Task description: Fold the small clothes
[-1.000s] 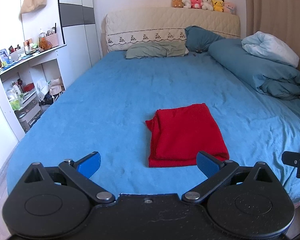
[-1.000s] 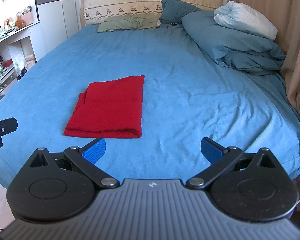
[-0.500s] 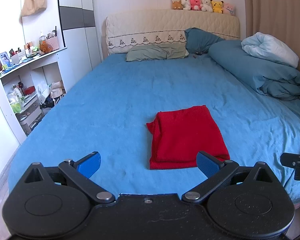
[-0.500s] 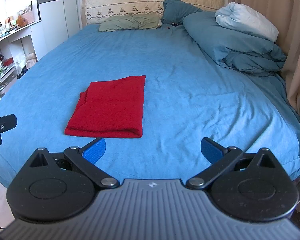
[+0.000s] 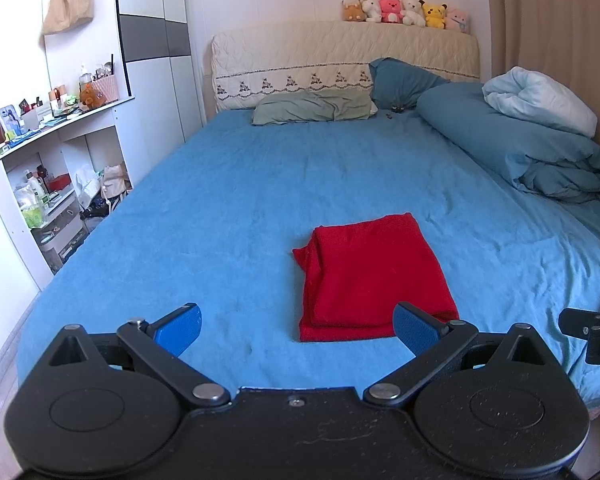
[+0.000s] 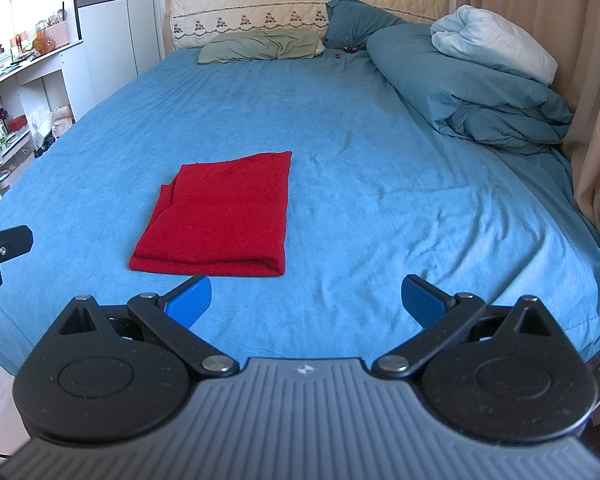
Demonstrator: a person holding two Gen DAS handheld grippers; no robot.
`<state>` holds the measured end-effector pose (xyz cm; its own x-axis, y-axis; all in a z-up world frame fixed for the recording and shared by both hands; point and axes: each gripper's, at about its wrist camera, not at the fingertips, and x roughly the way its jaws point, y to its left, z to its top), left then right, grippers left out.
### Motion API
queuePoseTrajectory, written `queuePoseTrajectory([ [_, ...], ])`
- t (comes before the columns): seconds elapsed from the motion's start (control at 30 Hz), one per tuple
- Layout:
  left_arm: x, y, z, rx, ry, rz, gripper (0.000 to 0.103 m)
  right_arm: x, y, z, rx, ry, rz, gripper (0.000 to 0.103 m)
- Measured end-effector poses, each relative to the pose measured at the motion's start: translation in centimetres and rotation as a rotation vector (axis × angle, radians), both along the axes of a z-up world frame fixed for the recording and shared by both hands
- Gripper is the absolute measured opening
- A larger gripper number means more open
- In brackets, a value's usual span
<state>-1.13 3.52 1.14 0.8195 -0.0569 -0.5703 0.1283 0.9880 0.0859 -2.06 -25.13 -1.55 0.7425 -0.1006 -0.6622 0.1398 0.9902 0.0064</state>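
While both tools hang above the near edge of the bed, the left gripper (image 5: 298, 326) and right gripper (image 6: 306, 298) each hold their 2 blue pads spread wide, gripping nothing. Just beyond them the red cloth (image 5: 370, 274) lies folded flat on the blue sheet (image 6: 380, 160), apart from the pillows (image 5: 314, 106) and rolled duvet (image 6: 468, 92) at the far end.

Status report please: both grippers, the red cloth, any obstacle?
Left gripper open, empty. Right gripper open, empty, short of the cloth. Red cloth folded, flat on blue bedsheet. Nothing in the way.
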Motion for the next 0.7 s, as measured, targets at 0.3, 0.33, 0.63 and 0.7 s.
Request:
queuePoseTrajectory([
  [0.3, 0.07, -0.03, 0.19, 0.005, 0.0, -0.002, 0.103, -0.03, 0.31, 0.0, 0.0, 0.0, -0.003, 0.103],
  [0.33, 0.07, -0.01, 0.21, 0.006, 0.001, -0.003, 0.103, -0.03, 0.33, -0.01, 0.001, 0.0, -0.003, 0.103],
  [0.63, 0.21, 0.45, 0.38, 0.005, -0.008, -0.001, 0.103, 0.32, -0.33, 0.01, -0.003, 0.001, 0.018, 0.103],
  [0.7, 0.12, 0.45, 0.41, 0.011, -0.018, 0.003, 0.103, 0.32, -0.33, -0.01, -0.002, 0.001, 0.018, 0.103],
])
